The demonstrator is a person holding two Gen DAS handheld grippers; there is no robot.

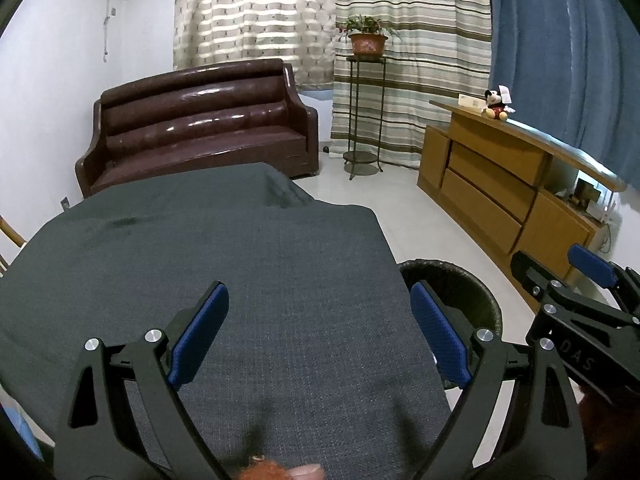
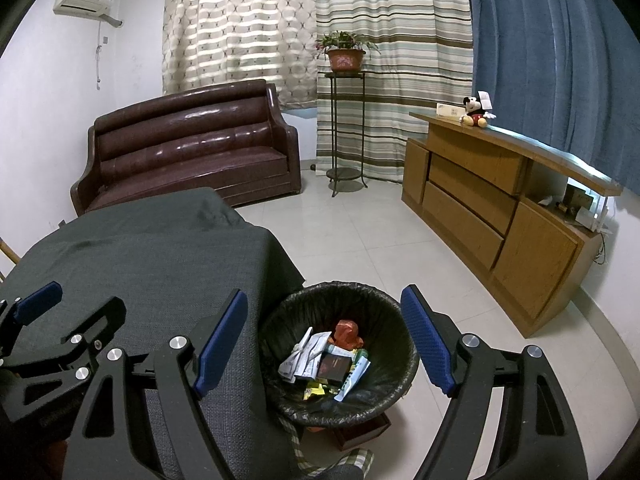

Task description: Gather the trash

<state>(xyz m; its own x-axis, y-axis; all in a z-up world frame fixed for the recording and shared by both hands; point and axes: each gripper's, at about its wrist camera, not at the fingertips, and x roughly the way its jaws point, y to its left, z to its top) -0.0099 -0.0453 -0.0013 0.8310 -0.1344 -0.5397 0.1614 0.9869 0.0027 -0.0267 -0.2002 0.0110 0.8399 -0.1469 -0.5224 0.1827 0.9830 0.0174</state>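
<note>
Both grippers spread, empty | left (image 1: 320, 332) over table (image 1: 200, 240) | right (image 2: 324, 336) above bin (image 2: 340, 292)

left gripper (image 1: 320, 332): jaws wide apart, nothing between, angled down over the table (image 1: 200, 248); right gripper (image 2: 324, 336): jaws spread, empty, beside the table's edge

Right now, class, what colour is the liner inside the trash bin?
Black liner, clearest in the right wrist view.

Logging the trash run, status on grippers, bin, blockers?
Left gripper and right gripper open, empty. Trash bin holds wrappers; grey tabletop bare. Nothing blocking.
</note>
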